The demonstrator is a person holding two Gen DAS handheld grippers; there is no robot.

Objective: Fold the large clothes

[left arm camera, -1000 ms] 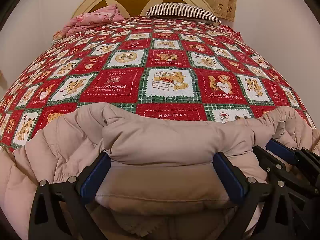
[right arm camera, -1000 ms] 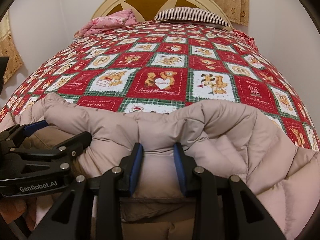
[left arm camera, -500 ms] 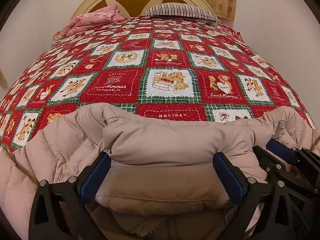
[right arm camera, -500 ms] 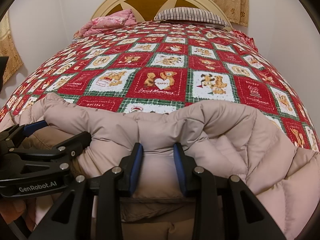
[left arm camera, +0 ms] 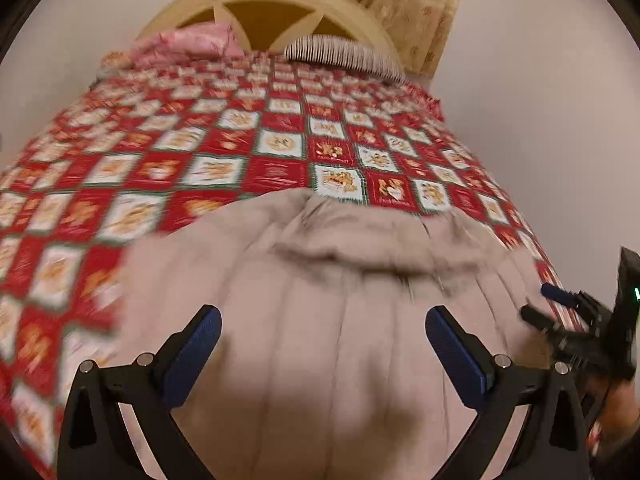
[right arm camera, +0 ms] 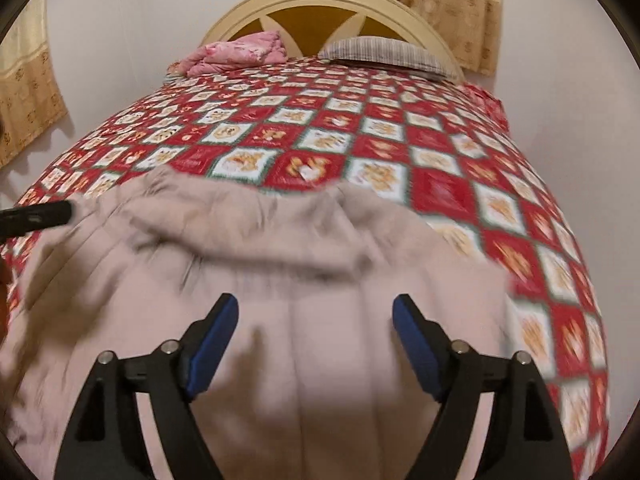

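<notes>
A large beige quilted down coat (left arm camera: pixel 340 300) lies folded on the near end of the bed, its quilted panel facing up; it also fills the lower part of the right wrist view (right arm camera: pixel 280 288). My left gripper (left arm camera: pixel 320 340) is open and empty, raised above the coat. My right gripper (right arm camera: pixel 316 328) is open and empty above the coat too. The right gripper shows at the right edge of the left wrist view (left arm camera: pixel 576 320). A tip of the left gripper shows at the left edge of the right wrist view (right arm camera: pixel 36 216). Both views are motion-blurred.
The bed carries a red, white and green patchwork quilt (left arm camera: pixel 240 152), also in the right wrist view (right arm camera: pixel 400 140). A pink folded blanket (right arm camera: pixel 236 54) and a striped pillow (right arm camera: pixel 384 52) lie by the cream headboard (right arm camera: pixel 320 8). Curtains (right arm camera: pixel 24 80) hang on the walls.
Both grippers have let go of the coat's fold, opened and lifted up and back. The coat now lies flatter on the bed with its quilted panel up.
</notes>
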